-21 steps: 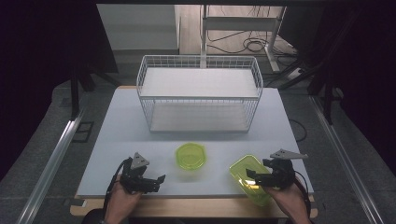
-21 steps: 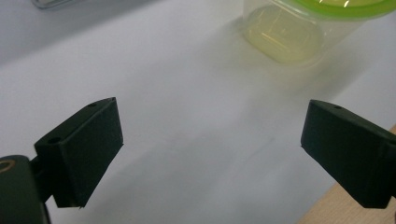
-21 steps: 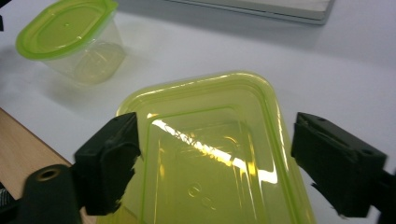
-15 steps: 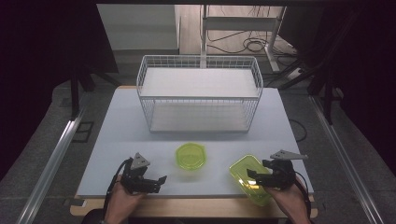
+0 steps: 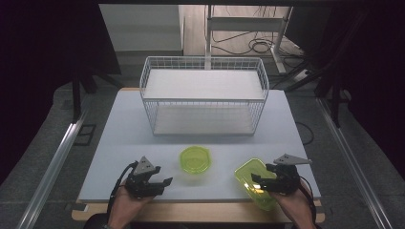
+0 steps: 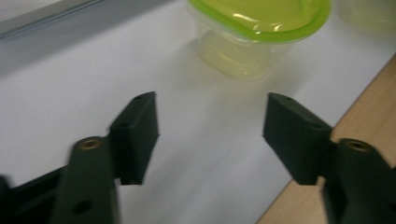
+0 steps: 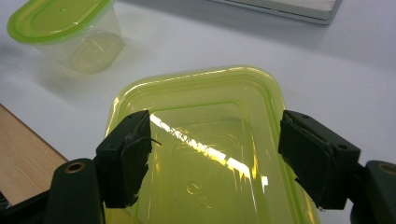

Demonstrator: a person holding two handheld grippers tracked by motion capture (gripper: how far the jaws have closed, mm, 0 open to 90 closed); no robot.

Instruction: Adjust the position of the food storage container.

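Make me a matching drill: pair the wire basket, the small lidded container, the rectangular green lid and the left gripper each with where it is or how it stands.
Things:
1. wire basket
2. small lidded container
3. rectangular green lid
4. left gripper

Places or states:
A. between the right gripper's jaws
B. middle of the table, near the front
C. far side of the table
D. jaws apart, nothing between them

Pairs: 1-C, 2-B, 3-A, 4-D
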